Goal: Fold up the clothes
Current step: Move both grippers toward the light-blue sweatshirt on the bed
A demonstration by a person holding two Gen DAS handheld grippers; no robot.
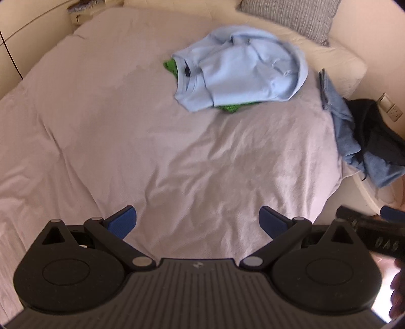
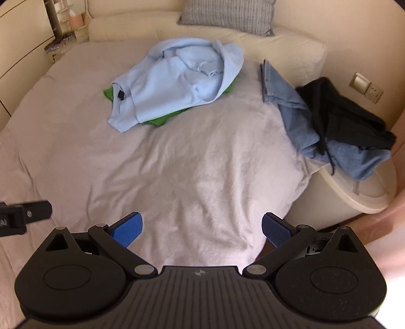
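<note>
Nearest the lens in each wrist view sits the black gripper body itself, filling the bottom of the frame and hiding the bed edge beneath it. Beyond it spreads the bed, covered by a pale lilac sheet, wrinkled and otherwise bare in the near half; its left side runs out of frame. A cream bolster curves along the far edge, with a grey striped cushion cut off by the top of the picture.

On the far half lies a crumpled light blue sweatshirt, collar toward the near left. It covers most of a green garment, of which only two small patches peek out, so its type is unclear. At the right edge of the bed a denim-blue garment hangs partly over the side, with a black garment heaped on it; their shapes are hard to make out.

The left gripper has its blue-padded fingers spread wide, holding nothing, over the near sheet. The right gripper is likewise spread and empty, just beside it on the right.
</note>
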